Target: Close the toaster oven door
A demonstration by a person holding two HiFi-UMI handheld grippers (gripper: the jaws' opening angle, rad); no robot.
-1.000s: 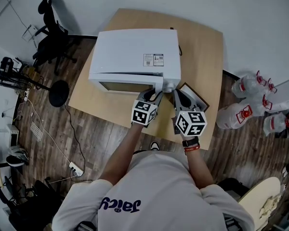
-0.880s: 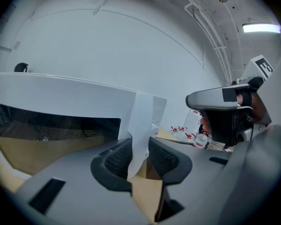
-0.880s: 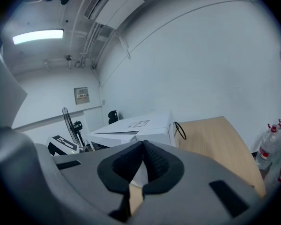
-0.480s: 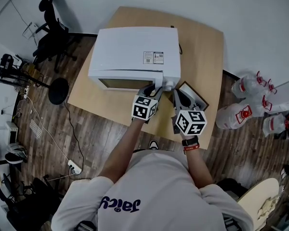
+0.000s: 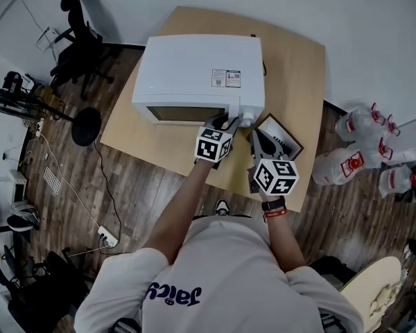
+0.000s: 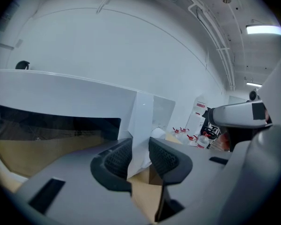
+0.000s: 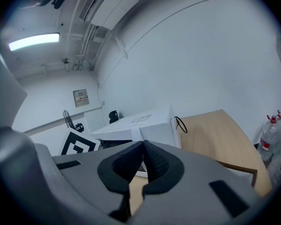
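Even bright light given by ceiling strip light (image 7: 33,41); shadows kept soft. Edges bent by fisheye, corners vignetted black. Close-up left gripper (image 6: 140,146) rendered slightly blurred.

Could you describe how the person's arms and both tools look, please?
The left tool and right tool are grey with black ribbed pads; each carries a white cube of black square markers. Short white sleeves; black watch and red band on the right wrist.
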